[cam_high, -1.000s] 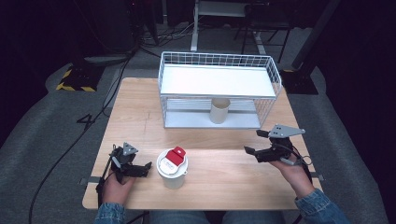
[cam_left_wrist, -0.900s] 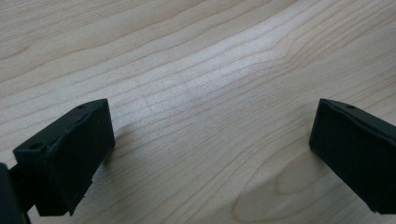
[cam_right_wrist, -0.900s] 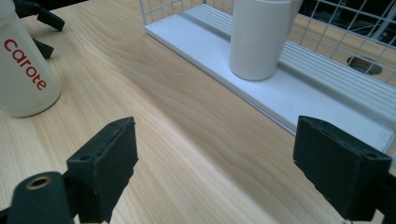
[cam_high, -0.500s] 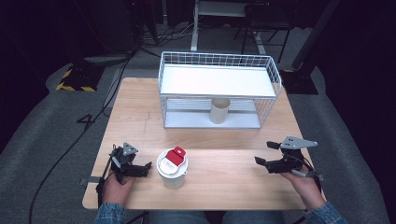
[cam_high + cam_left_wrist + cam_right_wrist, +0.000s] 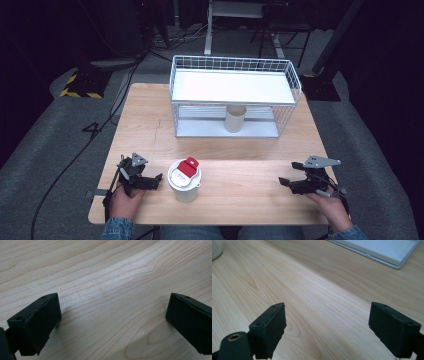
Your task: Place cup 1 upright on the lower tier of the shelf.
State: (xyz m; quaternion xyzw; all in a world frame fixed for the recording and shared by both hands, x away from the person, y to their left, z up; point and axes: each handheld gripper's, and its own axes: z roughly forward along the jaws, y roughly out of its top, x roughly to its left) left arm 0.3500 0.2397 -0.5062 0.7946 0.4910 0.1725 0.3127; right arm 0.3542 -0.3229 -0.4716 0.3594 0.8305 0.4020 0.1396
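A white cup (image 5: 184,181) with a white lid and a red tab stands near the table's front edge, left of centre. My left gripper (image 5: 154,180) rests on the table just left of that cup, open, with only bare wood between its jaws (image 5: 112,315). Over at the front right, my right gripper (image 5: 285,182) sits low on the table, also open and holding nothing (image 5: 327,322). A beige paper cup (image 5: 235,118) stands on the lower shelf of the white wire rack (image 5: 232,86) at the back.
The wooden table (image 5: 250,160) has open room between the lidded cup and my right gripper. The rack's base plate (image 5: 384,250) shows at the top of the right gripper view, and the lidded cup's edge (image 5: 215,250) at its top left. Cables lie on the floor at left.
My right gripper has dropped from above the table toward the front edge and now rests low on the wood. The left gripper and both cups have not moved.
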